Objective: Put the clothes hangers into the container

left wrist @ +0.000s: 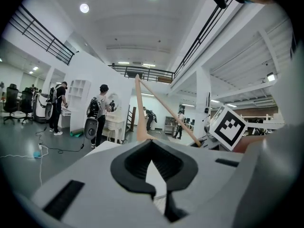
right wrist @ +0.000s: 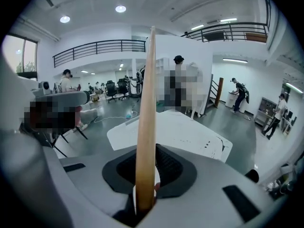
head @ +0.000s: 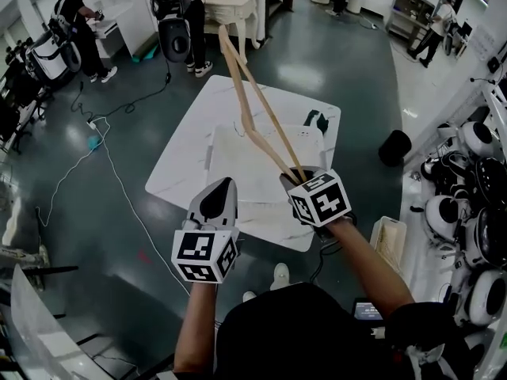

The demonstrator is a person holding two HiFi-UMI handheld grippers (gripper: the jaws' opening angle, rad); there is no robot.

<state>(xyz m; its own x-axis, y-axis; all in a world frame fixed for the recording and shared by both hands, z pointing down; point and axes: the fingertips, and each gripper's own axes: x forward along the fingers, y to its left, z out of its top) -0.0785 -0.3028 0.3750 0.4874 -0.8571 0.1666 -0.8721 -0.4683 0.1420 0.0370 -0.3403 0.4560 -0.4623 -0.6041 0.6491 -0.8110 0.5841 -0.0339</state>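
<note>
The right gripper [head: 295,177] pinches a wooden hanger [head: 235,81] above the white container [head: 238,172] on the worktop [head: 206,109]; a dark object [head: 317,121] lies beyond. The left gripper [head: 225,185] has its jaws pressed together, empty.

The hanger [head: 245,113] hides its lower end inside the right gripper [head: 298,176], which covers the container's [head: 230,165] lower-right corner.

No legible text, brand, number or sign found. Left tool [head: 227,183] and right tool [head: 296,177] bear only black-and-white square marker patterns.
</note>
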